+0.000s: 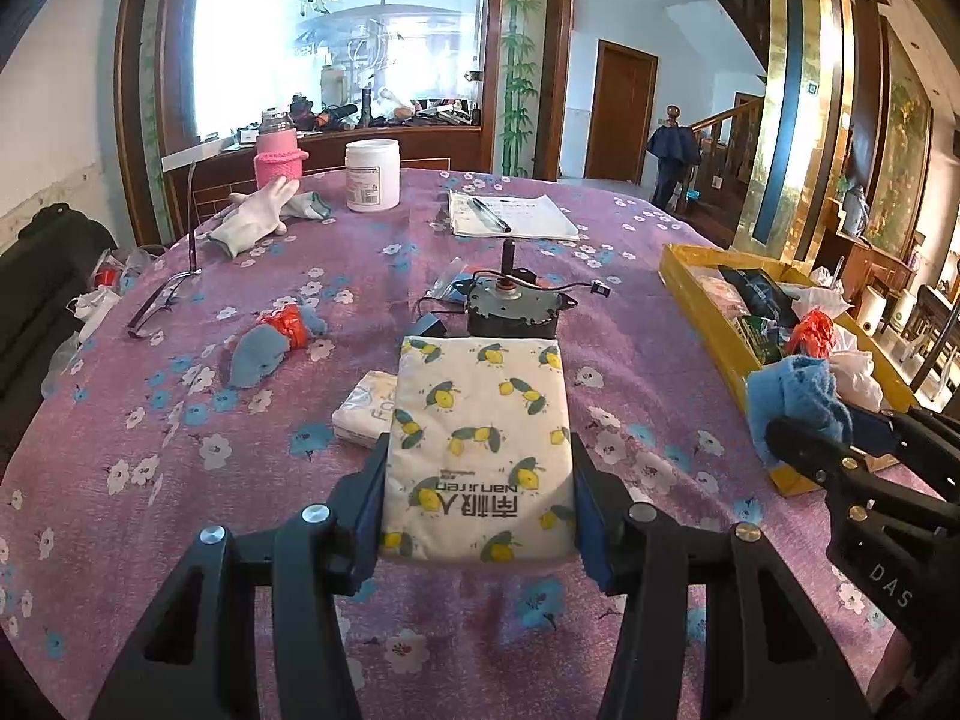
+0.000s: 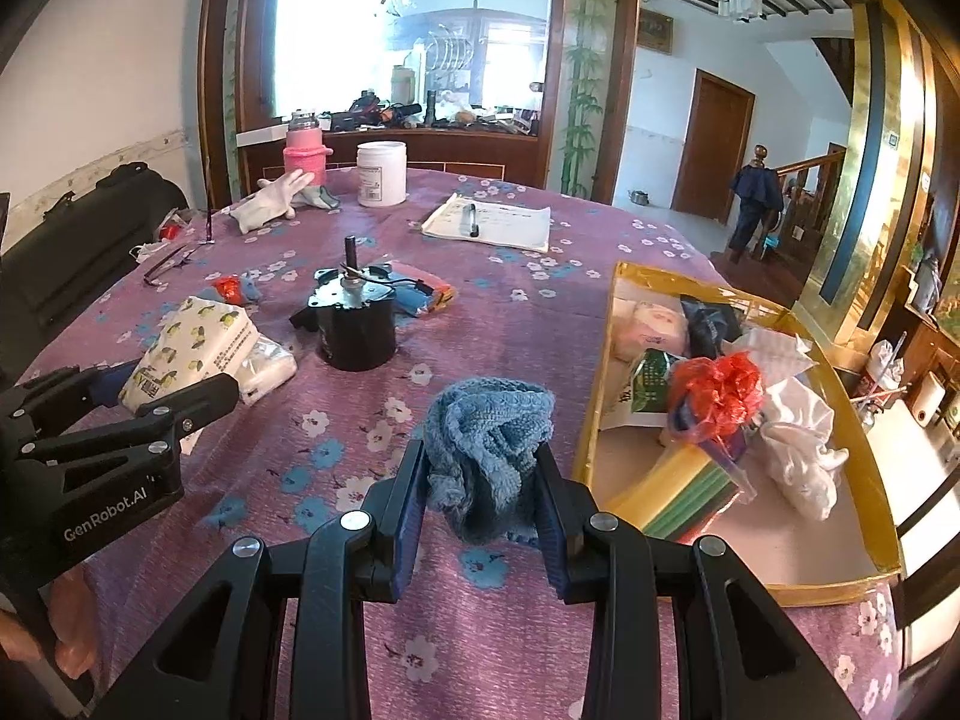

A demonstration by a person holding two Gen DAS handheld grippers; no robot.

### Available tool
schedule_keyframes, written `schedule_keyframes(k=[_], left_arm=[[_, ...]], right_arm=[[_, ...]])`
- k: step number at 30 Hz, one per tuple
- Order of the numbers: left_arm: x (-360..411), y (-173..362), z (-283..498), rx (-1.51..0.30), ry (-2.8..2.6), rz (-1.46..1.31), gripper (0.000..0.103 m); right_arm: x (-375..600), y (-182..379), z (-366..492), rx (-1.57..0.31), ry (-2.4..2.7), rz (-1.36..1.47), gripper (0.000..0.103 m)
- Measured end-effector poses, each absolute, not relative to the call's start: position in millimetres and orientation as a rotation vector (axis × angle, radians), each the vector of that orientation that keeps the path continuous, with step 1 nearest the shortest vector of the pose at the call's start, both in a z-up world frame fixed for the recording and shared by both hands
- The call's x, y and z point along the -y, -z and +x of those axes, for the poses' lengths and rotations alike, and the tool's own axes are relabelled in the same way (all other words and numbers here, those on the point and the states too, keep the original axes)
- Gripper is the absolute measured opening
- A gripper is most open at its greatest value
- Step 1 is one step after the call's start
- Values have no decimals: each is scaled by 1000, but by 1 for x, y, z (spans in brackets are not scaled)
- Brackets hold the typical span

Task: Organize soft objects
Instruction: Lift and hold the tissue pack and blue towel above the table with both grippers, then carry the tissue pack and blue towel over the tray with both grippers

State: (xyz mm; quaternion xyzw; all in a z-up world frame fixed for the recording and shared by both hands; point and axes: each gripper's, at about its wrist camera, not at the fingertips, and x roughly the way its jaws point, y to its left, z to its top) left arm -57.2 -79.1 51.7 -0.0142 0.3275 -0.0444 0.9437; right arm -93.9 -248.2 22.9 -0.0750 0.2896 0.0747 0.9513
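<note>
One big round table [image 2: 516,324] with a purple flower cloth fills the room's middle. One yellow tray [image 2: 744,588] sits at 3 o'clock, full of soft bags and cloths. One black motor [image 2: 357,324] stands at 12 o'clock, in the way. The left gripper [image 1: 477,498] squeezes one lemon tissue pack [image 1: 480,432]; a second small pack [image 1: 366,408] lies at its 9 o'clock. The right gripper [image 2: 480,480] pinches one blue cloth [image 2: 486,444], lifted just beside the tray. One glove [image 1: 252,219] lies at 11 o'clock.
</note>
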Motion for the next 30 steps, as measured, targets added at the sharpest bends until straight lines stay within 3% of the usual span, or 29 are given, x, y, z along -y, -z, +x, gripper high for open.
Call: schedule_keyframes(k=[14, 30], left_arm=[[121, -63, -58, -661, 138, 54, 52], [240, -80, -29, -681, 373, 112, 52]], right_arm=[[284, -26, -100, -554, -114, -92, 36], [405, -41, -94, -528, 98, 117, 36]])
